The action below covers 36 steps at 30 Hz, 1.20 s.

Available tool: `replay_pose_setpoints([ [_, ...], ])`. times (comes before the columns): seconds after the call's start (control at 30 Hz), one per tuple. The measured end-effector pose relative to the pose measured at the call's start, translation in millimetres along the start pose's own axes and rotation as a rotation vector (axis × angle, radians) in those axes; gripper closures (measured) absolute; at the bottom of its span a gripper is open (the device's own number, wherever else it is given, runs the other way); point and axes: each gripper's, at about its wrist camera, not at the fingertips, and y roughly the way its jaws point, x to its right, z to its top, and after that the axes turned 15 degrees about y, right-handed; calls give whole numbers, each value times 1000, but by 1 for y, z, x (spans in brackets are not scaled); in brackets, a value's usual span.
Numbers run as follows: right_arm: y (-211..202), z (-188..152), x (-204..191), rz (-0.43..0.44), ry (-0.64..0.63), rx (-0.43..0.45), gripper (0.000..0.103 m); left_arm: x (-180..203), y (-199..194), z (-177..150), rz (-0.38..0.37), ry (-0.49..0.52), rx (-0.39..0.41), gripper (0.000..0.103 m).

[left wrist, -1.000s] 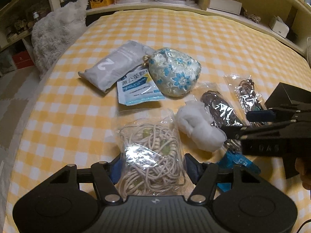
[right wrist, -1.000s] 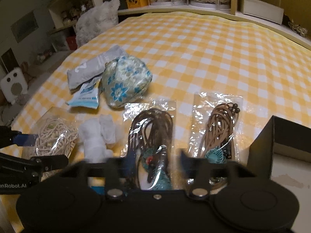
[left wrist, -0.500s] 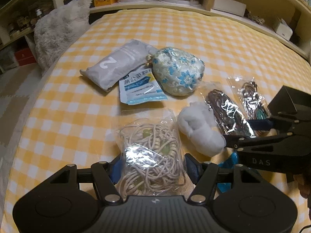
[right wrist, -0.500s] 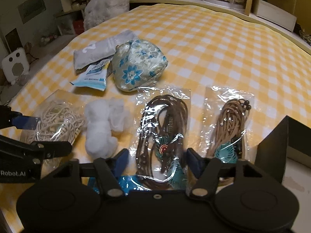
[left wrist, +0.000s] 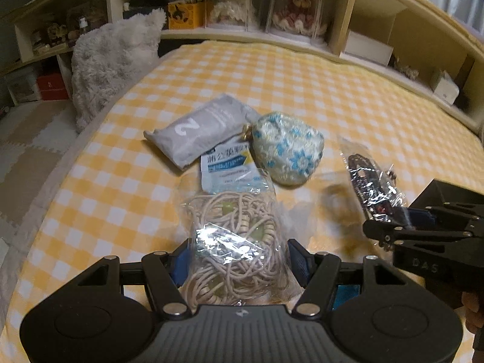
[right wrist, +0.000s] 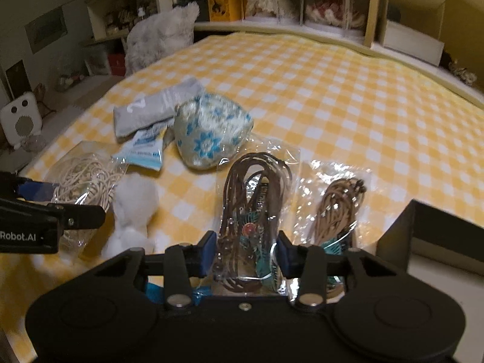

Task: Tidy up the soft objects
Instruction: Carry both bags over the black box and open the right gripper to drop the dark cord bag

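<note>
My left gripper (left wrist: 240, 260) is shut on a clear bag of cream cord (left wrist: 236, 236), held above the yellow checked bed (left wrist: 302, 84). In the right wrist view, a clear bag of brown cords (right wrist: 254, 199) sits between the blue pads of my right gripper (right wrist: 246, 252). Its jaws are closing and pinch the bag's near end. The left wrist view shows that bag (left wrist: 369, 178) raised off the bed and blurred. A bag of tan cords (right wrist: 335, 199) lies just right of it. A white cotton wad (right wrist: 133, 205) lies between the two grippers.
A floral pouch (left wrist: 287, 154), a grey packet (left wrist: 196, 127) and a blue-white sachet (left wrist: 227, 169) lie mid-bed. An open black box (right wrist: 438, 230) stands at the right. A furry grey cushion (left wrist: 115, 60) leans at the bed's far left, before shelves of dolls and boxes.
My right gripper's jaws have narrowed onto the brown cord bag and lifted its near end. The left gripper has kept its hold on the cream cord bag and tilted a little.
</note>
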Motion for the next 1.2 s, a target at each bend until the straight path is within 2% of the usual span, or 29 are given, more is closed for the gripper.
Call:
replay_pose_setpoints([
  [0.17,-35,13,2,8,19,67,60,0,-17,3,-23,-21,53,38],
  [0.3,-73,21,8,-23,17,112,60,6,-30,7,-59,-31,92,38],
  [0.6,-143,19,55,-101,103,190,60,41,-59,24,-132,11,159,38],
  [0.73,-158,10,79,-149,136,200,60,66,-70,37,-168,23,195,38],
  [0.87,-167,-1,98,-191,112,194,59,101,-76,48,-223,51,214,38],
  [1.03,-171,-14,128,-213,128,176,59,150,-71,54,-294,90,210,38],
  [1.2,-159,-29,155,-243,157,126,59,192,-56,52,-358,123,171,38],
])
